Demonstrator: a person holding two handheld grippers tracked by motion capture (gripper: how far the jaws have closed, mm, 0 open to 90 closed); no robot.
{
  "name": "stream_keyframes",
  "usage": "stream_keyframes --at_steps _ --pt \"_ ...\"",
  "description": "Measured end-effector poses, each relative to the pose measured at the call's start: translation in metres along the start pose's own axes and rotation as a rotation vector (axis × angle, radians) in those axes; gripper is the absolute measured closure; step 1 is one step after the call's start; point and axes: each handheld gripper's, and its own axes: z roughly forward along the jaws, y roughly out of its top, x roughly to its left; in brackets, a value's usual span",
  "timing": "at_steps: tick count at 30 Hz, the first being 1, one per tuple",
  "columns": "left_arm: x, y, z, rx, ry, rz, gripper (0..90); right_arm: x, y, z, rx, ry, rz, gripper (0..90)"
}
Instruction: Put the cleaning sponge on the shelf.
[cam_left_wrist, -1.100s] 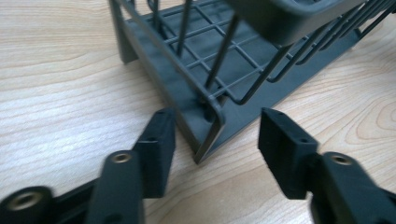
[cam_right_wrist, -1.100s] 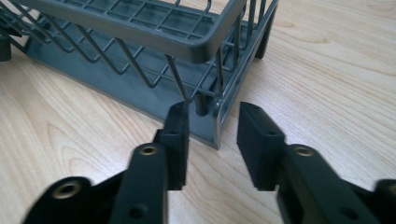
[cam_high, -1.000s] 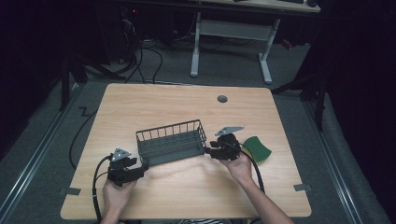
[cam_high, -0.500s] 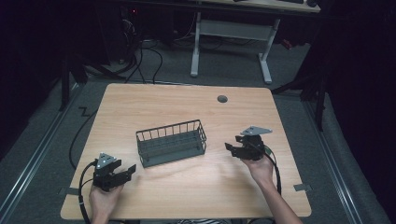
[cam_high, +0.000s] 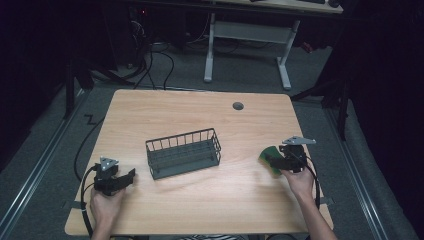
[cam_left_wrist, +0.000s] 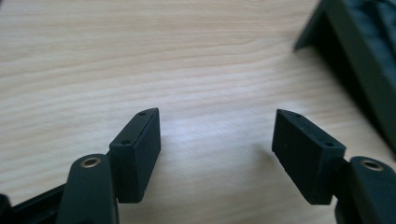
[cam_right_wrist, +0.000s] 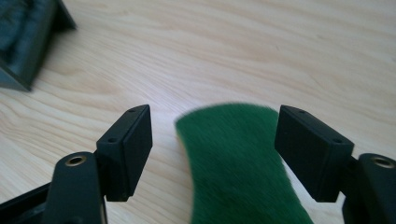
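Right tool (cam_high: 278, 161), lower right of frame, jaws just opened wide w/ green sponge (cam_right_wrist: 238, 158) lying between them, not pinched. Left tool (cam_high: 131, 175), lower left, open & empty. Step looks like sponge pickup: next, close on it, carry to wire basket (cam_high: 183, 153) mid-desk.
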Motion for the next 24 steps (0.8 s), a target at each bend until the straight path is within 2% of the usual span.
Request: stream_keyframes --at_steps 4,7,11,14,24 --pt "0.003 0.001 0.002 -0.004 0.016 0.005 33.1 -0.009 -0.003 0.005 0.029 -0.01 -0.004 24.9" --pt "0.003 0.001 0.004 -0.011 0.03 0.026 32.9 -0.012 -0.003 0.01 0.054 -0.015 -0.011 23.7" --pt "0.003 0.001 0.004 -0.01 0.029 0.028 32.4 -0.013 -0.003 0.014 0.066 -0.007 -0.019 23.7" --pt "0.003 0.0 0.004 -0.011 0.034 0.028 32.2 -0.013 -0.003 0.019 0.101 -0.001 -0.033 23.6" --pt "0.002 0.0 0.004 -0.011 0.035 0.026 32.0 -0.015 -0.005 0.027 0.161 0.003 -0.047 23.0"
